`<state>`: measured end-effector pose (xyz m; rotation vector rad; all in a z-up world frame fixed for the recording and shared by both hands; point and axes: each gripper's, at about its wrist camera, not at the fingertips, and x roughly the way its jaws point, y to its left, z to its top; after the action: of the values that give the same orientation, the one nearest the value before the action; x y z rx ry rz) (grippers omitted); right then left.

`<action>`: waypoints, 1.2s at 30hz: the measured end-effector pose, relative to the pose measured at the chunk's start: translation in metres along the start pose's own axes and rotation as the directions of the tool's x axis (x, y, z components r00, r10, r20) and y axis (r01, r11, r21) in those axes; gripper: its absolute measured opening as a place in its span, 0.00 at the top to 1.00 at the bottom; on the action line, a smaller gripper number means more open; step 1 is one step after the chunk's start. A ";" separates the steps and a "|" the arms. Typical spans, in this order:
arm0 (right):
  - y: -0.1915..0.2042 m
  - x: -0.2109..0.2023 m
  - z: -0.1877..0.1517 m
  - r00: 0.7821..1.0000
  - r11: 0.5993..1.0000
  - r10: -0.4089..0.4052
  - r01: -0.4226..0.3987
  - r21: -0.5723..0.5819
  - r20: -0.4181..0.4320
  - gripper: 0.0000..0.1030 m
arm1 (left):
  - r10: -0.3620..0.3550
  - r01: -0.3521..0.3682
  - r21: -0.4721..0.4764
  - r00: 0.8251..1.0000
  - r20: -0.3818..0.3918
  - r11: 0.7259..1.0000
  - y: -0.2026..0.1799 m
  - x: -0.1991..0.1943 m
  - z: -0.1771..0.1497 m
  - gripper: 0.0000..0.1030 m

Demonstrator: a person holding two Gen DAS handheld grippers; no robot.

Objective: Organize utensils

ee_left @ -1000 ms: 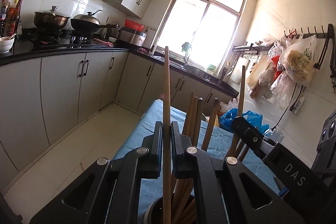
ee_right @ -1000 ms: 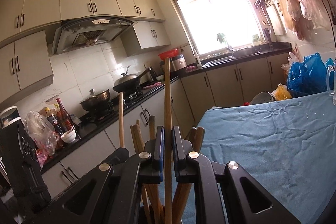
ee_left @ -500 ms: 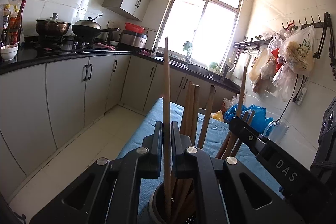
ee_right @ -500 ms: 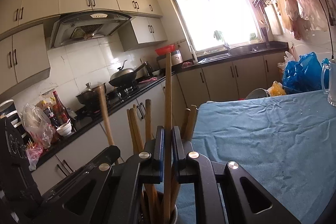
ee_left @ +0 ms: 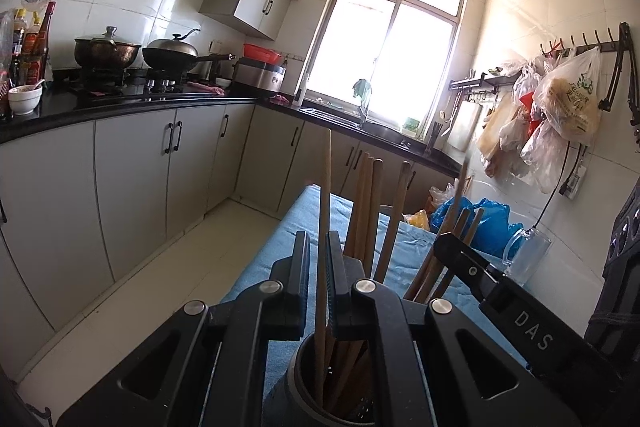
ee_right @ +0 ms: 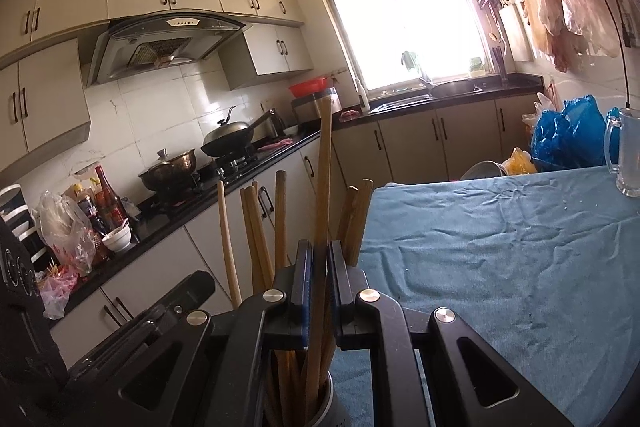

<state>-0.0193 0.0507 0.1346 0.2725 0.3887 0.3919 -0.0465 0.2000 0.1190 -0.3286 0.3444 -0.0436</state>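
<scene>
standing upright in a kitchen scene, two wooden chopsticks are each being pinched by a gripper over a dark round holder. the left gripper is clamping its jaws narrowly on one chopstick, whose lower end is reaching down inside the holder. the right gripper is gripping a second chopstick the same way, its lower end also dipping into the holder. more chopsticks are leaning in the holder, fanning out above its rim. the holder is sitting on a bench covered with a wrinkled blue cloth. a clear glass mug is standing at the far right edge of the bench, well apart from the holder.
</scene>
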 end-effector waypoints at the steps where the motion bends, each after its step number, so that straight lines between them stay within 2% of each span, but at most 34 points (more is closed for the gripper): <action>1: 0.000 -0.001 0.000 1.000 1.000 0.003 -0.003 0.003 -0.002 0.88 | 0.000 0.000 -0.001 1.000 -0.001 1.000 0.000 0.000 0.000 0.92; 2: -0.001 -0.002 0.001 1.000 1.000 0.008 -0.008 0.007 -0.004 0.79 | 0.002 -0.002 -0.002 1.000 -0.005 1.000 0.000 -0.001 -0.001 0.91; 4: -0.001 -0.003 0.001 1.000 1.000 0.009 -0.009 0.014 -0.003 0.66 | 0.009 -0.010 -0.004 1.000 -0.007 1.000 0.001 -0.004 -0.001 0.75; 5: -0.001 -0.005 0.001 1.000 1.000 0.007 -0.007 0.017 0.001 0.64 | 0.016 -0.016 -0.003 1.000 -0.002 1.000 0.001 -0.007 -0.002 0.70; 6: -0.001 -0.007 0.001 1.000 1.000 0.008 -0.008 0.019 0.004 0.64 | 0.025 -0.025 -0.002 1.000 0.006 1.000 0.001 -0.010 -0.002 0.65; 10: 0.001 -0.015 0.005 1.000 1.000 0.016 -0.016 0.026 0.015 0.64 | 0.034 -0.034 0.005 0.999 0.018 0.999 -0.001 -0.020 -0.002 0.60; 20: 0.008 -0.043 0.011 0.998 0.999 0.027 -0.028 0.015 0.052 0.62 | 0.051 -0.051 -0.003 0.999 0.009 0.999 -0.002 -0.040 -0.002 0.57; 23: 0.009 -0.051 0.011 0.998 1.000 0.026 -0.027 0.009 0.060 0.56 | 0.072 -0.072 0.006 0.997 0.010 0.997 -0.006 -0.052 -0.002 0.48; 28: 0.012 -0.070 0.005 0.998 0.999 -0.022 0.023 -0.025 0.063 0.40 | 0.114 -0.114 0.006 0.993 -0.003 0.993 -0.010 -0.072 -0.007 0.18; 31: 0.006 -0.081 -0.002 0.997 0.999 -0.045 0.047 -0.022 0.058 0.31 | 0.138 -0.138 -0.001 0.990 -0.029 0.990 -0.010 -0.082 -0.011 0.12; 36: -0.010 -0.101 -0.013 0.996 0.996 -0.084 0.084 0.006 0.033 0.31 | 0.199 -0.199 -0.007 0.980 -0.026 0.980 -0.009 -0.100 -0.018 0.05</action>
<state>-0.1076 0.0023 0.1509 0.2659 0.3668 0.3039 -0.1468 0.1953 0.1384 -0.3020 0.4011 0.1505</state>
